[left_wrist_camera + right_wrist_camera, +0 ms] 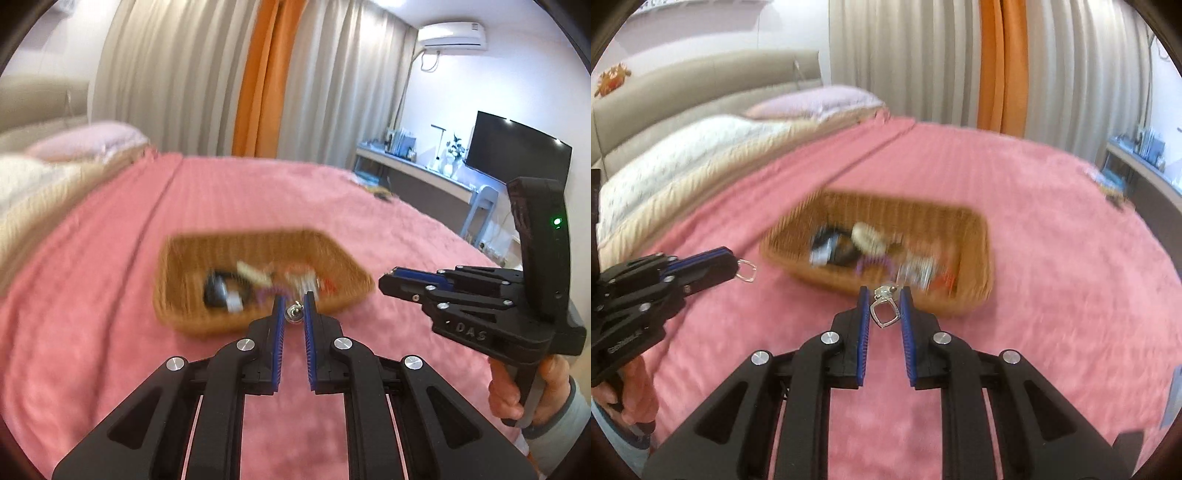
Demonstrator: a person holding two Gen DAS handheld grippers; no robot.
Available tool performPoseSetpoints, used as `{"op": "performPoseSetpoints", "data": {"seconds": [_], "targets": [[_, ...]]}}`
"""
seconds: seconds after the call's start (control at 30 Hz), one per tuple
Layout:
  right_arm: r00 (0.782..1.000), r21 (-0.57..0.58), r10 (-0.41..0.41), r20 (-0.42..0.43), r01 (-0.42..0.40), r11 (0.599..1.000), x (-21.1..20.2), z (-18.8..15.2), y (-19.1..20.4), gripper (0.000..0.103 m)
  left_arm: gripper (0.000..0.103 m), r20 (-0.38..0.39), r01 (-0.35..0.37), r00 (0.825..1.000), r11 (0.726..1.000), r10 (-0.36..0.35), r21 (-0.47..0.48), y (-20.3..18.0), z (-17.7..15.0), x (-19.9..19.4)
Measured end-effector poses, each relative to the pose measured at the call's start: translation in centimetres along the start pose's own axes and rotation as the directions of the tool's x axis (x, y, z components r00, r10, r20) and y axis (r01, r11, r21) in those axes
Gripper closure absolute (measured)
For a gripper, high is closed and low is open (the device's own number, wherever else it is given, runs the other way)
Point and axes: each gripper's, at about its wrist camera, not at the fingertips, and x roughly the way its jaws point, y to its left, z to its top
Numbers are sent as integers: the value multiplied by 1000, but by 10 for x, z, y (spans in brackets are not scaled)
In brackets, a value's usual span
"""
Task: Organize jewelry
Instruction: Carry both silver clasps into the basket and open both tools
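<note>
A woven basket [177,258] [975,236] lies on the pink bedspread and holds several blurred jewelry pieces, among them a dark item [218,290] and a pale bracelet [866,236]. Just in front of the basket, my left gripper [294,297] is shut on a small silver earring [294,313]. In the right wrist view that earring's square loop [746,271] hangs from the left gripper's tips [733,262]. To the basket's right, my right gripper [884,291] [384,284] is shut on a matching silver square-loop earring [884,312]. Both grippers hover above the bed.
The pink bedspread [110,295] stretches all around the basket. Pillows [683,162] and a padded headboard lie at the far left. Curtains hang behind; a desk with a dark screen [517,147] stands right. Small items [1112,188] lie at the bed's far right edge.
</note>
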Motion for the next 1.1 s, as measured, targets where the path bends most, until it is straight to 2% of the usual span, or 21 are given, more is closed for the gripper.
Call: {"op": "performPoseSetpoints", "data": {"seconds": [0.13, 0.2, 0.3, 0.47, 0.53, 0.6, 0.77, 0.8, 0.83, 0.9, 0.93, 0.97, 1.0, 1.1], "targets": [[1000, 21, -10, 15, 9, 1000, 28, 33, -8, 89, 95, 49, -2, 999, 1000, 2, 7, 7, 37, 15], [999, 43, -13, -31, 15, 999, 53, 45, -14, 89, 95, 56, -14, 998, 1000, 14, 0, 16, 51, 34], [995, 122, 33, -94, -22, 992, 95, 58, -31, 89, 95, 28, -44, 999, 999, 45, -25, 33, 63, 73], [990, 144, 26, -142, -5, 990, 145, 60, -42, 89, 95, -18, -47, 999, 996, 45, -76, 57, 61, 121], [986, 147, 21, -165, 3, 989, 162, 56, -46, 89, 95, -40, -69, 997, 995, 67, -72, 60, 55, 134], [983, 157, 15, -184, 15, 987, 175, 51, -48, 89, 95, -66, -95, 994, 994, 92, -57, 63, 50, 146], [976, 186, 28, -217, 14, 982, 191, 42, -55, 88, 94, -114, -108, 988, 992, 100, -59, 68, 42, 164], [975, 195, 36, -220, 8, 981, 191, 42, -57, 88, 91, -118, -113, 987, 992, 105, -60, 68, 40, 164], [976, 206, 48, -212, -3, 979, 187, 43, -58, 88, 74, -121, -114, 987, 991, 106, -63, 69, 40, 163], [981, 215, 38, -192, 4, 977, 178, 45, -63, 75, 56, -99, -121, 989, 991, 114, -65, 69, 40, 156], [983, 219, 40, -177, 0, 976, 173, 46, -64, 61, 54, -86, -122, 989, 990, 117, -64, 68, 42, 151], [986, 220, 39, -161, -3, 975, 166, 48, -64, 56, 53, -76, -113, 991, 991, 108, -69, 68, 44, 143], [989, 218, 41, -144, -9, 976, 157, 49, -64, 56, 50, -68, -106, 993, 991, 101, -76, 67, 46, 137], [991, 227, 65, -115, -38, 973, 133, 51, -62, 56, 33, -10, -109, 994, 990, 109, -89, 62, 54, 105]]}}
